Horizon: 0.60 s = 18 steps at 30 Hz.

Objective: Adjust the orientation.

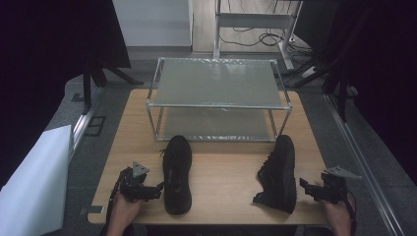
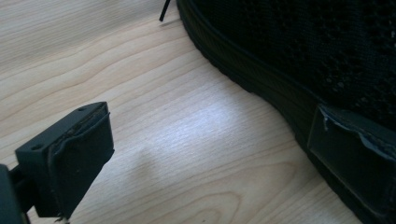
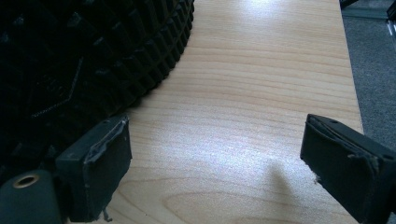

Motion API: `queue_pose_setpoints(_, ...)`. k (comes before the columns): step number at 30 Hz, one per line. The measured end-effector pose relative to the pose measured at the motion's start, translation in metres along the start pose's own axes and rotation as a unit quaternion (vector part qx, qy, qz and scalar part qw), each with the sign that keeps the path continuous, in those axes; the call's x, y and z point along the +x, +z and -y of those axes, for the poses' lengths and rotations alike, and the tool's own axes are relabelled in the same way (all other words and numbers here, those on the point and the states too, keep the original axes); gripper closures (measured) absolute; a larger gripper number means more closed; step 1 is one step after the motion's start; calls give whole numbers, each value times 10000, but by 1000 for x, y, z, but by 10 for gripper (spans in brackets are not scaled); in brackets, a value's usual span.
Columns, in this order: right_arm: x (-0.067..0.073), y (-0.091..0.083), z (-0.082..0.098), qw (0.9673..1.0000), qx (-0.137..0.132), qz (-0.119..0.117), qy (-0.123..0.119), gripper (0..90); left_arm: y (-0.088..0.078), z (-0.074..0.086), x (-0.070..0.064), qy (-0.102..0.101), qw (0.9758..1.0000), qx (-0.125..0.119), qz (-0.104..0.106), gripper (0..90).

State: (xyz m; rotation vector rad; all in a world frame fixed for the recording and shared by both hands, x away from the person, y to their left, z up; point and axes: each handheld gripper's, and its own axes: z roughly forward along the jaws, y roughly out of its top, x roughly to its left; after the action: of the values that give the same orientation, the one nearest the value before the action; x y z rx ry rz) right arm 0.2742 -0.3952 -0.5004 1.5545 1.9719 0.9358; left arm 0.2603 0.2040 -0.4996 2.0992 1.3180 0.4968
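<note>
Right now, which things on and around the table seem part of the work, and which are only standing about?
Likely part of the work:
left shoe, upright
right shoe, on its side
two-level rack
left claw, open
right claw, open

Just standing about:
white board beside the table
cables on the floor

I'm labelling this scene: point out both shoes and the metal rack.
left shoe (image 1: pixel 177 173), high view, on its upper.
right shoe (image 1: pixel 281 173), high view, on its side.
metal rack (image 1: pixel 219 104), high view, front top rail.
</note>
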Motion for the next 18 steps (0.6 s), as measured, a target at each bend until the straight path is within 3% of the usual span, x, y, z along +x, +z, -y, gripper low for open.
queue_pose_setpoints(5,0,0,0,10000,16,-12,4,91,2,1,1,-65,10000,-46,22,0)
queue_pose_setpoints(11,-2,-2,0,10000,-27,-54,49,88,-1,1,5,-188,9995,-243,-121,0)
queue_pose_setpoints(18,-2,-5,-3,9999,-5,-94,47,52,-3,5,16,-483,9980,-345,-228,0)
